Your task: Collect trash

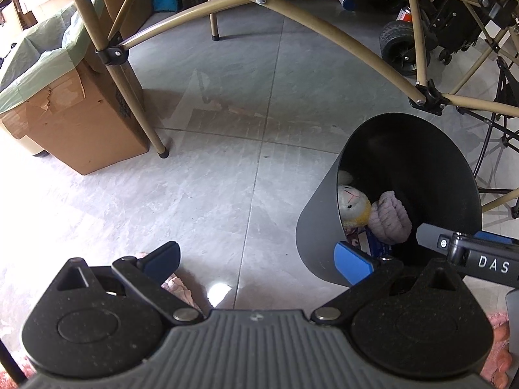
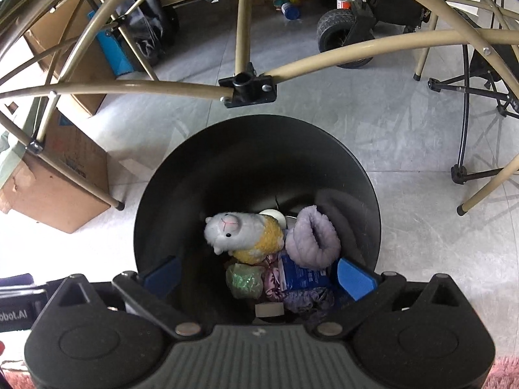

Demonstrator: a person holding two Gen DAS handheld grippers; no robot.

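Nearest your lens on the right wrist view: the right gripper (image 2: 259,275), jaws spread wide, nothing between the blue pads, hanging straight over the mouth of the dark bin (image 2: 366,194). Your left gripper (image 1: 256,259) is also wide open and empty, over bare grey floor tile (image 1: 227,168) beside the bin, its right pad just in front of the bin's outer wall.

Inside the bin: a plush llama (image 2: 243,235) (grey head, yellow body), a lilac fuzzy roll (image 2: 311,236) touching it, a blue printed packet (image 2: 296,275), a green crinkly wad (image 2: 245,280), pink satin cloth (image 2: 272,283).

Around: tan folding-table legs (image 2: 162,89) cross just beyond the bin, a cardboard box (image 1: 78,120) with a green liner sits left, a black wheel (image 2: 337,32) farther back.

Writing: "DAS" on the right gripper's body in the left view; "obot.AI" at the left edge of the right view; the packet print is too small to read.
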